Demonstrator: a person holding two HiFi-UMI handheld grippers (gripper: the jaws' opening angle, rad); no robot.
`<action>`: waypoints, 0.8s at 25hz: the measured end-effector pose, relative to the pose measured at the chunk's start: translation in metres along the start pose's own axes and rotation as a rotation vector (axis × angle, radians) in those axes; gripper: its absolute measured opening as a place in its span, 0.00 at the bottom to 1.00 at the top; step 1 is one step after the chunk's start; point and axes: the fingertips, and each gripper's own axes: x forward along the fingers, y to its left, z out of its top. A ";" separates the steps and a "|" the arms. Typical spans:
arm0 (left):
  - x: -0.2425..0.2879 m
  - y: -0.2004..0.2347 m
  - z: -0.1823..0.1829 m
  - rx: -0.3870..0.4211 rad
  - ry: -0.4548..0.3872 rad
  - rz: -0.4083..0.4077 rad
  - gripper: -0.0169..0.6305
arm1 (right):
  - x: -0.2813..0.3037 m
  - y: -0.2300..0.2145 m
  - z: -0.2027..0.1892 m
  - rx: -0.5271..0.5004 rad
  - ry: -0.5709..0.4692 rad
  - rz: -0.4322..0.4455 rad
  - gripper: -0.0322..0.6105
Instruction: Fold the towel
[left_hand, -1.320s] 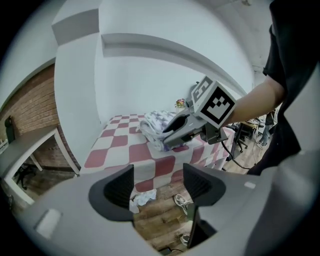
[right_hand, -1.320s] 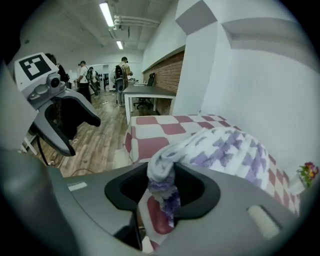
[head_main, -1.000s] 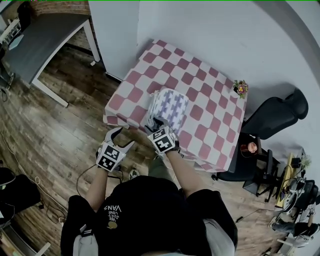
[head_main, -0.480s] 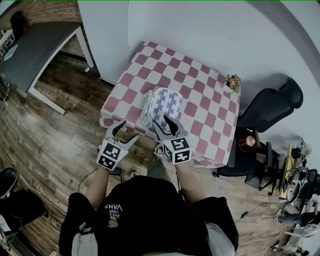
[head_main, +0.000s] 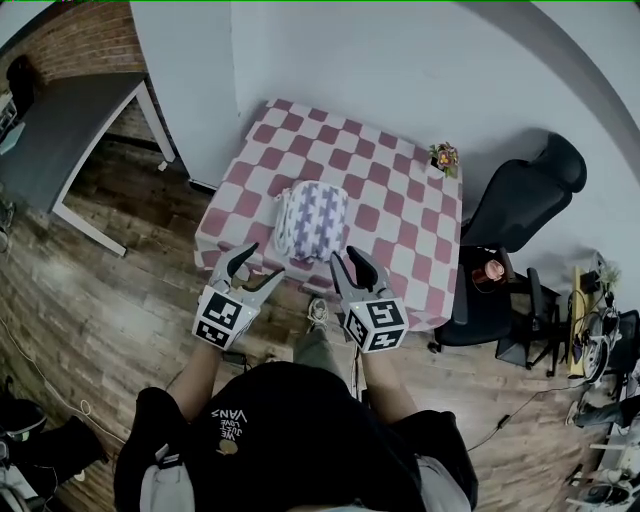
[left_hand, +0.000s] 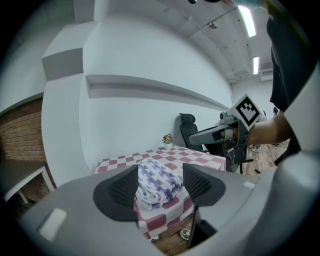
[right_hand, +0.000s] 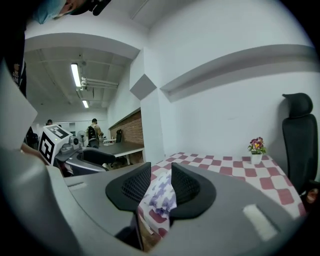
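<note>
The towel (head_main: 312, 220), white with purple checks, lies folded in a thick bundle near the front edge of the red-and-white checked table (head_main: 400, 200). Both grippers hang in the air in front of that edge, clear of table and towel. My left gripper (head_main: 256, 272) is open and empty; in the left gripper view the towel (left_hand: 157, 185) shows far beyond its jaws. My right gripper (head_main: 349, 262) has just been closing its jaws to a narrow gap, nothing between them. In the right gripper view the towel (right_hand: 161, 195) lies well past the fingers.
A small flower pot (head_main: 443, 157) stands at the table's far right corner. A black office chair (head_main: 515, 205) and a small side stand (head_main: 487, 272) are right of the table. A grey desk (head_main: 60, 130) stands at the far left on the wooden floor.
Both grippers have pulled back from the table toward the person and risen. The right gripper has left the towel's near edge, and its jaws stand narrower. The towel stays folded.
</note>
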 end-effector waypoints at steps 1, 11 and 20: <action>-0.002 -0.002 0.001 -0.004 -0.006 -0.002 0.46 | -0.006 0.000 0.001 0.001 -0.008 -0.012 0.25; -0.029 -0.014 0.002 -0.013 -0.044 0.021 0.27 | -0.047 -0.002 -0.002 0.021 -0.042 -0.116 0.07; -0.050 -0.013 -0.009 -0.058 -0.057 0.071 0.06 | -0.056 0.003 -0.010 0.026 -0.018 -0.116 0.06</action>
